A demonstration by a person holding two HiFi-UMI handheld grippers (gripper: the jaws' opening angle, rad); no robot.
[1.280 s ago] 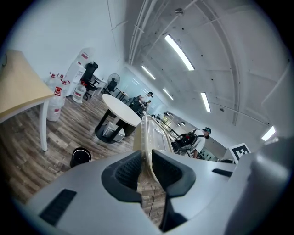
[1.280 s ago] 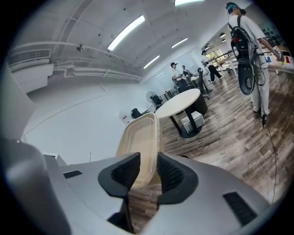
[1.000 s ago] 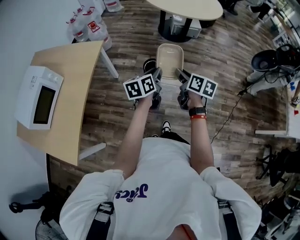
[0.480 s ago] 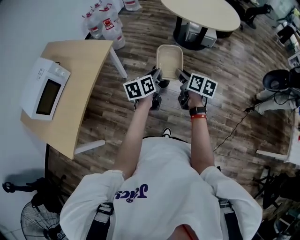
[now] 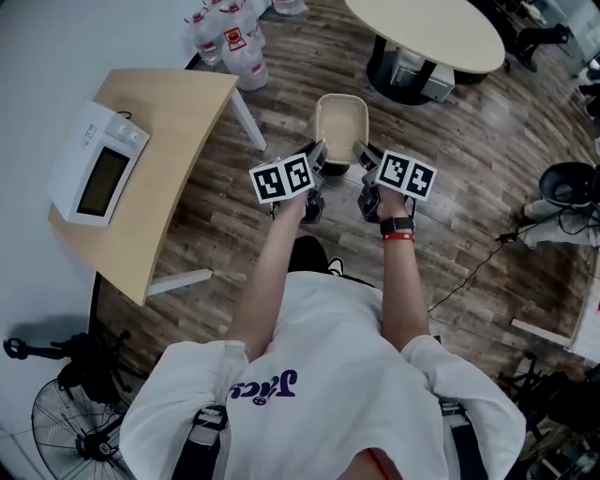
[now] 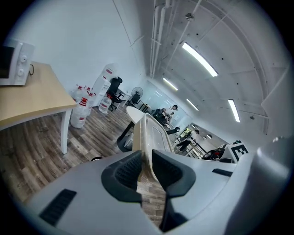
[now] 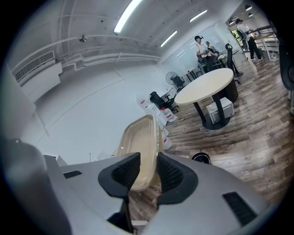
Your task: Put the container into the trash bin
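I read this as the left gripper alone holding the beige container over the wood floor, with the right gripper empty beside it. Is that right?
Not quite: the right gripper is not empty. The right gripper view shows its jaws clamped on the rim of the container, just as the left gripper grips the opposite side. Both hold it together over the wood floor.

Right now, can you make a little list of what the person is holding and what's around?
held thing: beige container, looks empty, above the wood floor
left gripper: shut on the container's left rim
right gripper: shut on its right rim
nearby: microwave on wooden table; round table; water bottles
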